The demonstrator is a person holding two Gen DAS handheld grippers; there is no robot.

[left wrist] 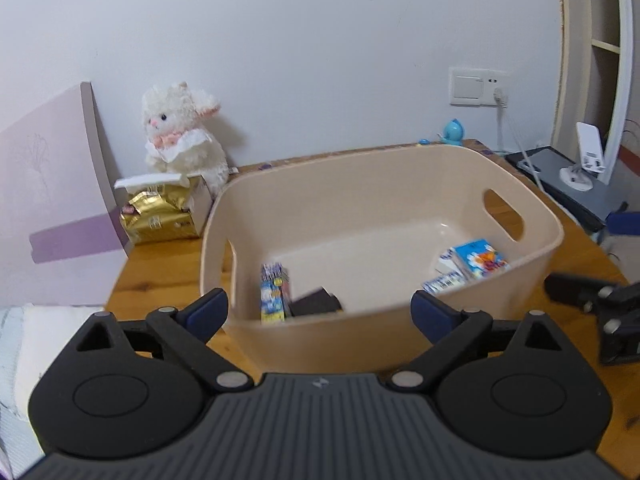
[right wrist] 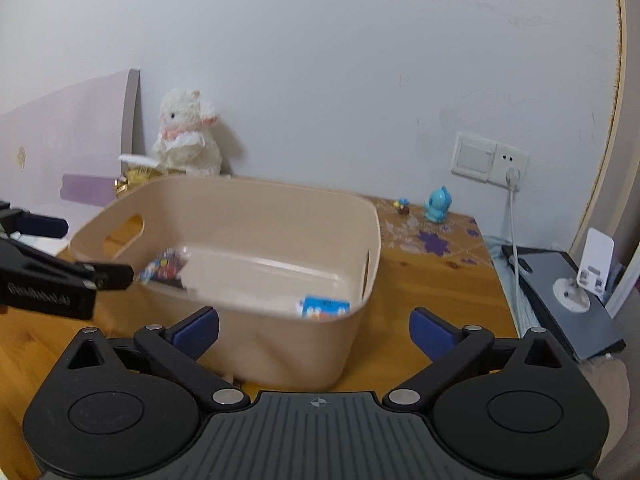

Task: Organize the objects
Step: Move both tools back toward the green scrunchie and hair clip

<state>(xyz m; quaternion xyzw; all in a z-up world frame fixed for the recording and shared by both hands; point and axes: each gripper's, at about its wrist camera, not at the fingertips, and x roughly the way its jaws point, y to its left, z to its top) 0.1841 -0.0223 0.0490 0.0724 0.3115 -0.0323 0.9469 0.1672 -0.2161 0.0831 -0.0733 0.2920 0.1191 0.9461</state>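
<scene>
The beige plastic tub with cut-out handles [left wrist: 376, 216] sits on the wooden worktop [left wrist: 160, 268] straight ahead of both tongs, its near wall between their fingers. Already inside lie a blue-and-yellow printed packet [left wrist: 274, 294], a small dark box [left wrist: 316, 302] and a blue-and-white carton [left wrist: 478, 258]. The likeliest trouble, I judge, is a tong nudging the light tub's wall and sliding it, or the two tongs clashing, since they hover close together in front of it. The left tongs [left wrist: 320, 312] are spread wide and hold nothing. The right tongs [right wrist: 314, 330] are likewise wide apart and empty, touching nothing visible.
</scene>
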